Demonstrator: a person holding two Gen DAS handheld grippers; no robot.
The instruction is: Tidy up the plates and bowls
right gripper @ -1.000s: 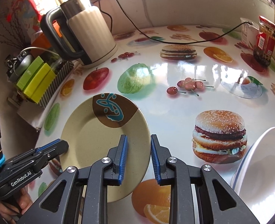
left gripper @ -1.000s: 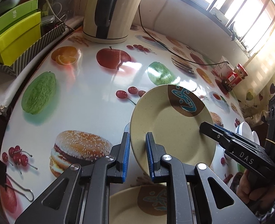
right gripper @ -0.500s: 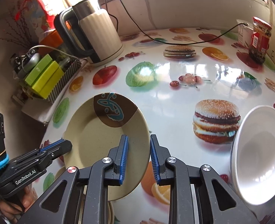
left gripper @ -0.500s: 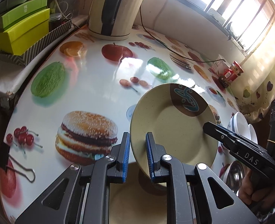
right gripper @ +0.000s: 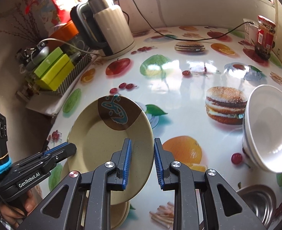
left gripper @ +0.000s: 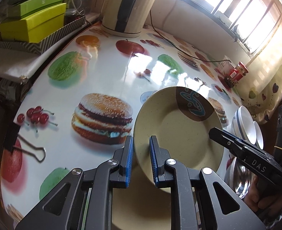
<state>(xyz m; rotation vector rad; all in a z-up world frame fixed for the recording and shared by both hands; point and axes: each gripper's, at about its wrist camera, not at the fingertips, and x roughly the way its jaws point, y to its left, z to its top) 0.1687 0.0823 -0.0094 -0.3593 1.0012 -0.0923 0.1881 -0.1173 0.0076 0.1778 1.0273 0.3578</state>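
A beige plate (left gripper: 179, 134) with a brown patch and a teal design hangs tilted above the table, held by both grippers at opposite rims. My left gripper (left gripper: 141, 140) is shut on its near-left rim. My right gripper (right gripper: 142, 141) is shut on the right rim of the plate (right gripper: 102, 143). Each gripper shows in the other's view, the right gripper's fingers (left gripper: 223, 136) and the left gripper's fingers (right gripper: 64, 149) both touching the plate's edge. A second beige plate (right gripper: 119, 212) lies on the table right below.
Stacked white bowls (right gripper: 269, 130) sit to the right and a steel bowl (right gripper: 259, 205) lies near the front edge. At the back of the fruit-print table (right gripper: 179, 88) are a kettle (right gripper: 110, 30) with its cord and a red jar (right gripper: 265, 34). Green boxes (left gripper: 33, 23) stand off the table's left side, a binder clip (left gripper: 25, 145) lies at its left.
Both grippers have carried the plate together back toward the table's near edge, over the second beige plate. The white bowls and the steel bowl have come into view. The grips are unchanged.
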